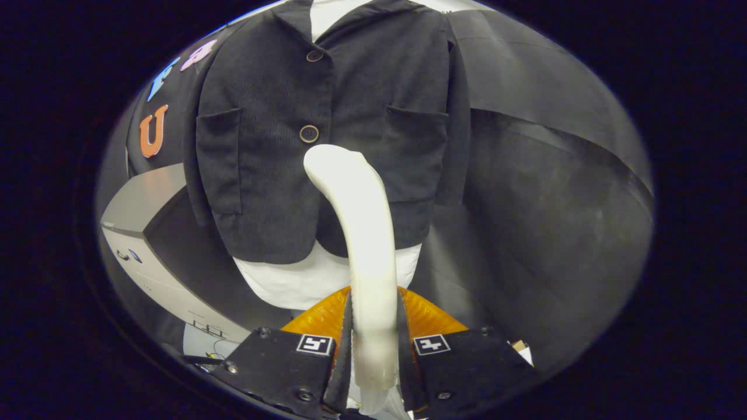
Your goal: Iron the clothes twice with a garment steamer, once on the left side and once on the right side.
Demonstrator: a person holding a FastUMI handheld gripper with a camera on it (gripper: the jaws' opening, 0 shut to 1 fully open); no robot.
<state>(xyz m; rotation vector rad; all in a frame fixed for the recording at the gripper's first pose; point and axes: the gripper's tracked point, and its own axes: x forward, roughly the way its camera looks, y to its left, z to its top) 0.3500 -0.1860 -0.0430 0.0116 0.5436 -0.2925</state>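
A: Item held?
B: Garment steamer [365, 233], pale, long curved body, clamped between both fingers of the gripper [373, 344]; head points at the clothes.

A: Clothes?
B: Dark jacket [262, 151], two buttons done up, patch pocket either side, hung over a white undershirt [292, 283] whose hem shows below. The steamer head sits just under the lower button [309, 133], near the front opening.

A: Surroundings?
B: Grey cabinet [146, 233] beside the jacket.

Dark charcoal jacket [327, 140], faintly ribbed, two brownish buttons [309, 133] down the front, over a plain white shirt [292, 283]. The gripper [373, 350] clamps a glossy cream-white steamer [365, 233]. Grey cabinet [137, 204] beside, with a paler front.
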